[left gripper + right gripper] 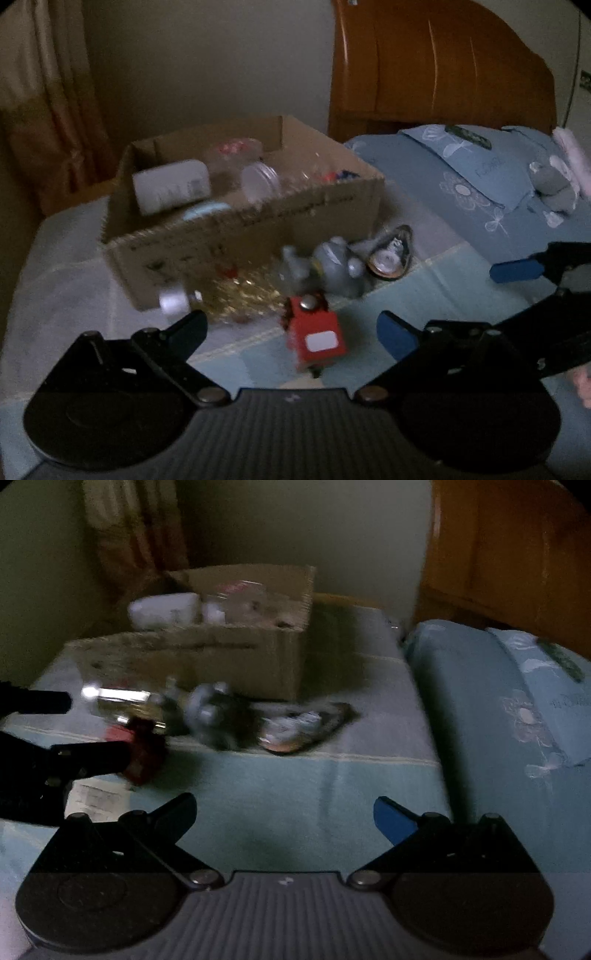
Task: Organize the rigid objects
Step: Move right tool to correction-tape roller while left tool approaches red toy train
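A red toy block (317,338) with a white label lies on the bed between the open fingers of my left gripper (295,332). Behind it lie a grey figurine (336,269), a gold glittery item (240,295) with a silver cap, and a shell-shaped dish (389,256). An open cardboard box (236,236) behind them holds a white bottle (171,186) and clear jars. My right gripper (286,816) is open and empty over bare bedsheet. The right wrist view shows the red block (142,751), the figurine (210,714) and the box (229,653), blurred.
A blue pillow (476,166) and a grey plush toy (554,182) lie at the right, before a wooden headboard (436,62). A curtain (40,110) hangs at the left. A white paper (94,797) lies on the sheet near the left gripper.
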Available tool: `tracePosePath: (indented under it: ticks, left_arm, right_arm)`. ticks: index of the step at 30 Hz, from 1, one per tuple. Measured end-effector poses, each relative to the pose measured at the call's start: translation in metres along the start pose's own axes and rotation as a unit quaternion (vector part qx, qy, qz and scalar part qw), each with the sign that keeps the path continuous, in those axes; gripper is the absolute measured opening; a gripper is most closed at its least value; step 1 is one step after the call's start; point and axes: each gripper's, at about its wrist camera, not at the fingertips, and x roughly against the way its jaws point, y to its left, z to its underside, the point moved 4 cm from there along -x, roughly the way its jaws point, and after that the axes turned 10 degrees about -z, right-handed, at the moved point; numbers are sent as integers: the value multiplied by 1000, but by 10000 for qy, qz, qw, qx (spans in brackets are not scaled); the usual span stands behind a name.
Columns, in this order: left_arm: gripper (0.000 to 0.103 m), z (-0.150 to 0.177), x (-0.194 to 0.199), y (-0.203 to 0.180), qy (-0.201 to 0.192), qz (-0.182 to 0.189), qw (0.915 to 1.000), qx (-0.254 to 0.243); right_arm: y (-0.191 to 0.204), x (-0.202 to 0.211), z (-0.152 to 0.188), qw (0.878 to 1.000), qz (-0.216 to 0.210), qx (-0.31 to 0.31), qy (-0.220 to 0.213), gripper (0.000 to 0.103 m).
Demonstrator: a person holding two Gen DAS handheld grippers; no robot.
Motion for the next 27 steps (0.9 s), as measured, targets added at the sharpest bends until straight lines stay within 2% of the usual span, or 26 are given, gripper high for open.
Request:
tracePosePath:
  ticks: [4, 10, 18, 23, 27]
  left_arm:
    - [98, 8, -11, 0, 124, 88, 9997, 204]
    - [98, 18, -19, 21, 294, -152, 9984, 452]
    - [98, 32, -8, 55, 226, -605, 9956, 680]
    - [98, 23, -9, 51, 149, -409, 9961, 773]
    - [98, 12, -27, 33, 69, -404, 9970, 651]
  right_arm:
    - [-9, -4, 9, 9999, -51, -118, 45, 103]
    - [-11, -6, 12, 9999, -41, -133, 87, 103]
    - [-18, -8, 13, 9998, -54, -165, 123, 103]
    - [-18, -9, 11, 9999, -20, -97, 118, 103]
    - [-15, -10, 8, 9999, -34, -97, 93, 103]
